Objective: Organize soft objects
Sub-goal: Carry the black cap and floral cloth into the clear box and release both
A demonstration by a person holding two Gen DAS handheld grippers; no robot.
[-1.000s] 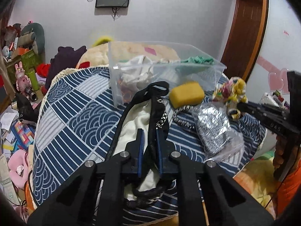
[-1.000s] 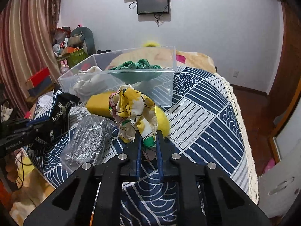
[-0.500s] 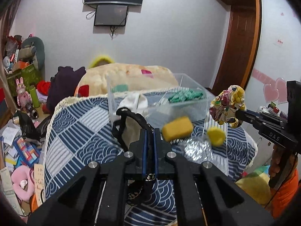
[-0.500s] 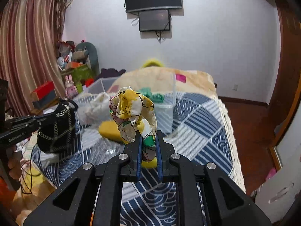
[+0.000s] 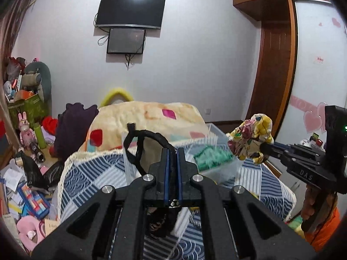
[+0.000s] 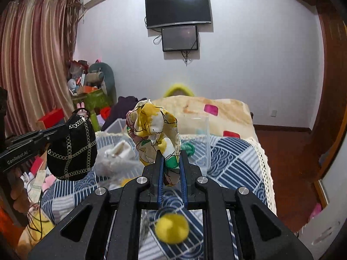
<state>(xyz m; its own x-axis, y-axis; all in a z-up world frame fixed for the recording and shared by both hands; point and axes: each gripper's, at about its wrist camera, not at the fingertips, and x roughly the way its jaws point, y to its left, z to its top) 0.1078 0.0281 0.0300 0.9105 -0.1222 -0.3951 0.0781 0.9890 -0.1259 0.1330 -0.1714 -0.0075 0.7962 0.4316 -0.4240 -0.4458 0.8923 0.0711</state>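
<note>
My left gripper (image 5: 171, 158) is shut on a black bag with gold chain trim; its strap (image 5: 141, 139) loops up past the fingers, and the bag (image 6: 71, 149) hangs from it in the right wrist view. My right gripper (image 6: 171, 162) is shut on a yellow floral cloth (image 6: 154, 130), also seen at the right of the left wrist view (image 5: 251, 138). Both are held in the air above the clear plastic bin (image 5: 216, 151), which holds a green knit item (image 5: 211, 156) and a white soft item (image 6: 118, 151).
The bin stands on a bed with a blue and white patterned cover (image 6: 234, 158). A yellow ball (image 6: 172, 228) lies on the cover below my right gripper. A cream blanket (image 5: 147, 117) lies behind the bin. Clutter covers the floor at the left (image 5: 23, 186).
Both grippers have risen from the bed surface, lifting the black bag and the floral cloth well above the cover and the bin. Both stayed shut.
</note>
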